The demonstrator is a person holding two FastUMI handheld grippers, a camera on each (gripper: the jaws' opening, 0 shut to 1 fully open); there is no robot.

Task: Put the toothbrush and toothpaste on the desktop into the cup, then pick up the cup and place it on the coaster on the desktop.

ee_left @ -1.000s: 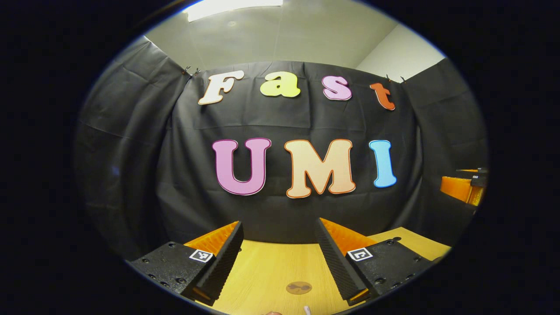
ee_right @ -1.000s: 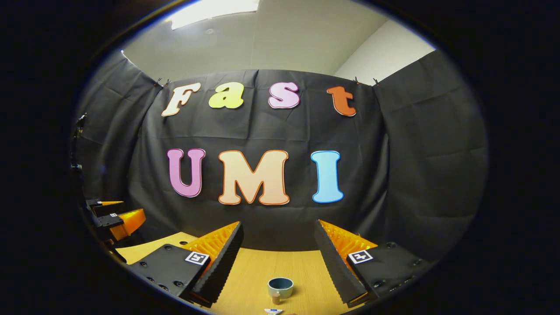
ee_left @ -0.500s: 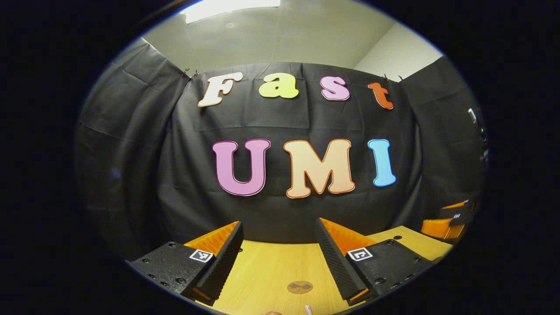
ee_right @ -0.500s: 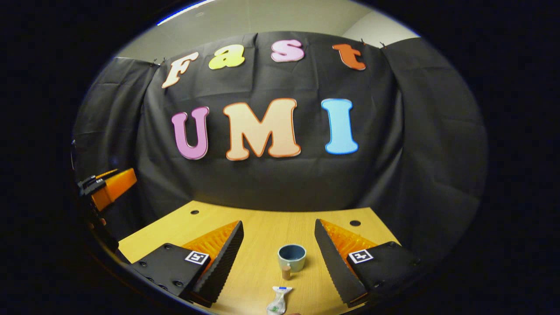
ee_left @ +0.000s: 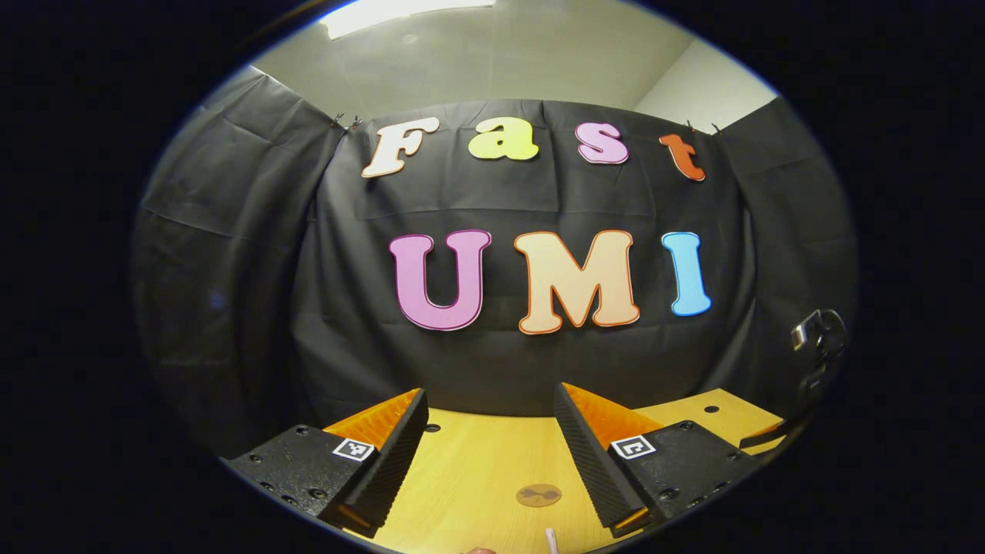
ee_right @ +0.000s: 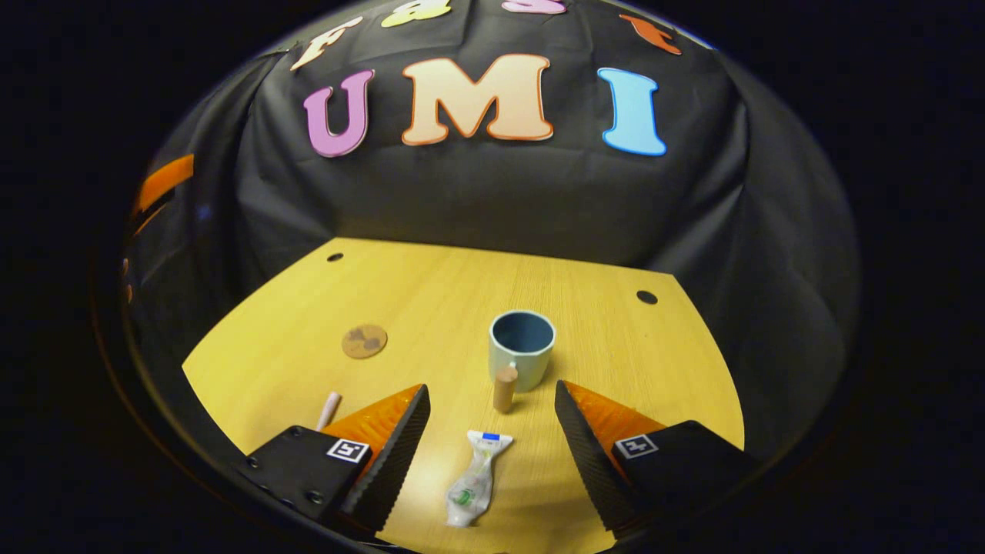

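Observation:
In the right gripper view a pale green cup (ee_right: 522,348) with a wooden handle stands upright on the wooden desktop (ee_right: 431,300). A crumpled white toothpaste tube (ee_right: 475,480) lies in front of it, between the open fingers of my right gripper (ee_right: 491,442), which hovers above it. The pink end of the toothbrush (ee_right: 328,409) peeks out beside the left finger. A round brown coaster (ee_right: 365,341) lies left of the cup. In the left gripper view my left gripper (ee_left: 489,450) is open and empty over the desktop, with the coaster (ee_left: 539,495) and a toothbrush tip (ee_left: 551,540) below it.
The desktop has small round holes near its far corners (ee_right: 647,297). Black cloth walls close it in at the back and sides. The other gripper's orange edge (ee_right: 163,183) appears at the far left of the right gripper view.
The right gripper has tilted downward and come in over the desk, so the cup, toothpaste, coaster and toothbrush now show. The left gripper shifted slightly left; the other gripper dropped from its view.

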